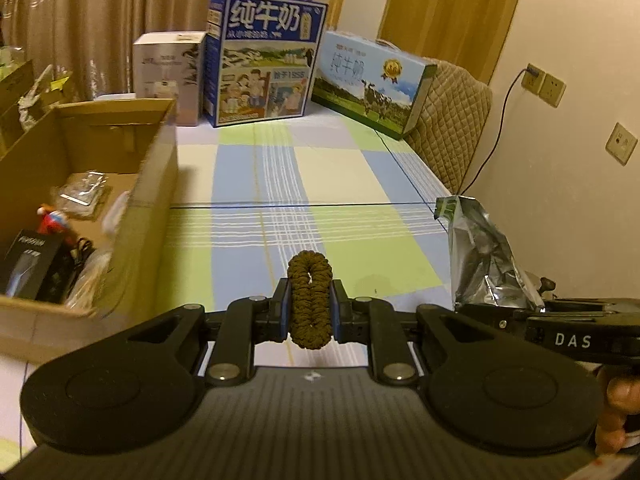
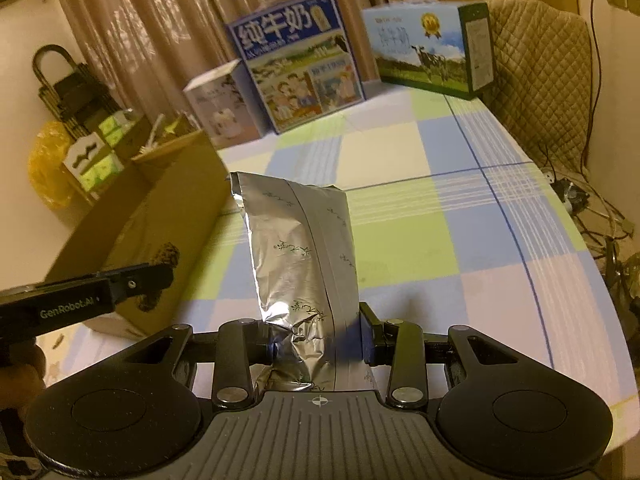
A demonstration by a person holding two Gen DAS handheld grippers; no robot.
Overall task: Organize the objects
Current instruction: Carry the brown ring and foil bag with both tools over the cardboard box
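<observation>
Scrunchie [image 1: 310, 300]: we note a brown, ring-shaped fabric band, stood on edge and pinched at its sides between the fingers [image 1: 285, 312] of the left gripper [image 1: 310, 312]; it hangs above the desk, just right of the cardboard box.
Foil pouch [image 2: 304, 264]: we note a crinkled silver bag with small dark printed marks, upright, its lower part clamped by the right gripper [image 2: 318, 340]; its folded top leans slightly left.
Left gripper: fingers closed in on the scrunchie; in the right wrist view its side shows at the left edge with the brown band at its tip.
Right gripper: fingers pressed onto the pouch from both sides; in the left wrist view it sits at the right edge, with a person's hand [image 1: 616, 412] behind it.
Desk [image 1: 392, 184]: covered by a cloth checked in blue, green and white with dark lines; both held items are above its near part.
Cardboard box [image 1: 152, 184]: open, on the left side of the desk; we see inside it a black packet, clear plastic wrapping and a small red and white item.
Milk cartons: a tall blue one [image 1: 264, 60] at the far end, a lower one [image 1: 372, 84] with a cow picture to its right, a white box [image 1: 168, 76] to its left.
Surroundings: tan curtains [image 1: 100, 20] behind, a quilted chair back [image 1: 452, 120] at the far right, wall sockets [image 1: 546, 84] with a cable.
</observation>
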